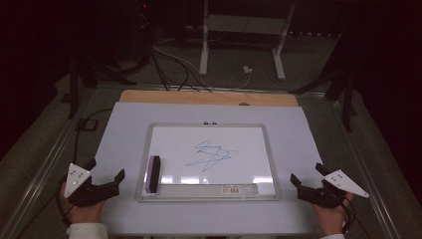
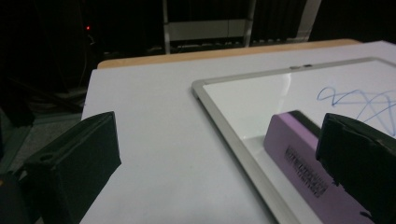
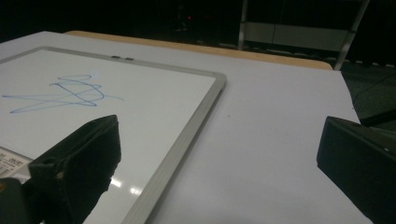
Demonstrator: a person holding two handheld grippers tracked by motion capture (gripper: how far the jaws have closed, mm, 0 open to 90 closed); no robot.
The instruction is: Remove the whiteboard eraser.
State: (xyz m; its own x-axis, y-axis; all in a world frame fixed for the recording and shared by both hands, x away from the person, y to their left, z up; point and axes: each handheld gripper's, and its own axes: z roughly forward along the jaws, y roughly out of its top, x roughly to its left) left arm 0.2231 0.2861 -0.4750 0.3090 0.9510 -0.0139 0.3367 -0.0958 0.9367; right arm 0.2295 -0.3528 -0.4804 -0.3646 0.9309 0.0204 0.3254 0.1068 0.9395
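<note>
High view shows you at the start of the job: both hands rest at the near edge of the surface point(image 1: 124, 124), one on each side of the whiteboard point(image 1: 268, 149), and nothing is picked up yet. Your left tool point(image 1: 113, 180) has its jaws spread wide with nothing between them, and it sits just beside the board's left rim, pointing toward the eraser point(image 1: 153, 173). Your right tool point(image 1: 301, 183) is likewise spread and empty, near the board's right rim. The eraser lies flat inside the frame at the board's near-left corner, purple body with a dark felt side, its long axis running away from you. The blue scribble point(image 1: 211, 155) sits at the middle of the board, well apart from the eraser. In the left gripper view the eraser point(image 2: 299, 161) lies partly behind the right-hand jaw, so you are not yet lined up on it. Judging from this, the work in hand is wiping the scribble off, and the next move falls to your left tool: shift it over the frame so both jaws straddle the eraser's narrow width, then close on its sides before lifting.
</note>
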